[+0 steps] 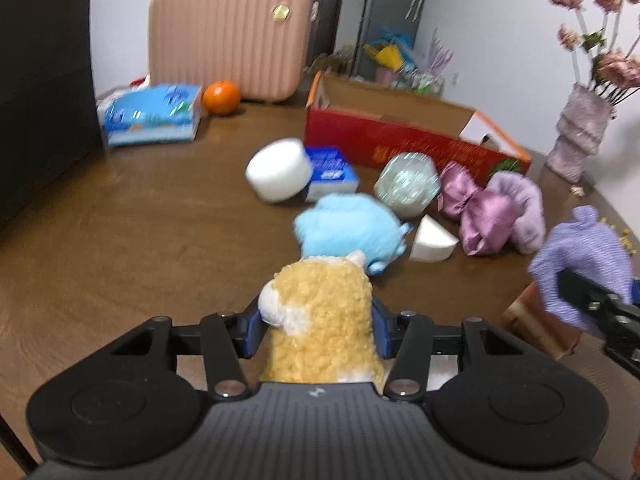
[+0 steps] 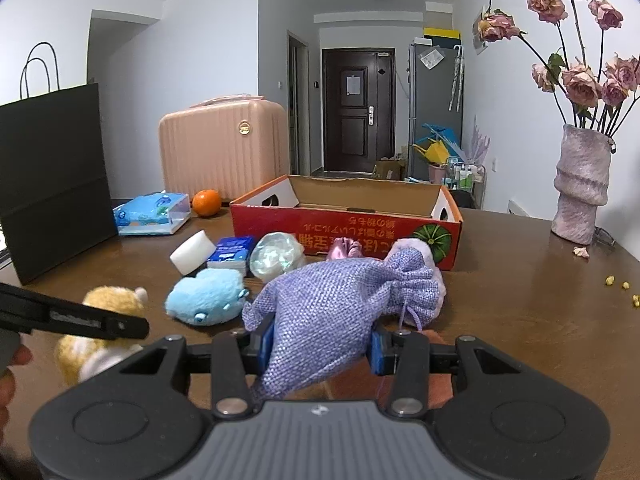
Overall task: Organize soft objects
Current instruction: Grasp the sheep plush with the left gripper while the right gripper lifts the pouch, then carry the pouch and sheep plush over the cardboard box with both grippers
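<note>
Taking the red cardboard box (image 2: pixel 346 222) as the landmark, well to its left stands a black paper bag (image 2: pixel 56 180); nearer the box lie a blue tissue pack (image 2: pixel 152 213), an orange (image 2: pixel 206 202) and, behind them, a pink suitcase (image 2: pixel 224 148); all rest on the brown table (image 2: pixel 520 300).

In front of the box and left of its middle, the left gripper (image 1: pixel 318 320) has its blue pads pressed into the sides of a yellow plush toy (image 1: pixel 320 312), the jaws narrowed about it; beyond it, toward the box, lies a blue plush toy (image 2: pixel 206 296); closer still to the box's front wall are a white foam cylinder (image 2: pixel 192 257), a small blue packet (image 2: pixel 232 254) and an iridescent bundle (image 2: pixel 276 256).

Before the box's right half, the right gripper (image 2: pixel 322 348) is clamped on a purple drawstring pouch (image 2: pixel 344 300), jaws nearly together; a pink satin bow (image 1: pixel 472 208) and a lilac frilled piece (image 1: pixel 520 208) lie against the box front; to the box's right stands a vase of dried roses (image 2: pixel 580 188).
</note>
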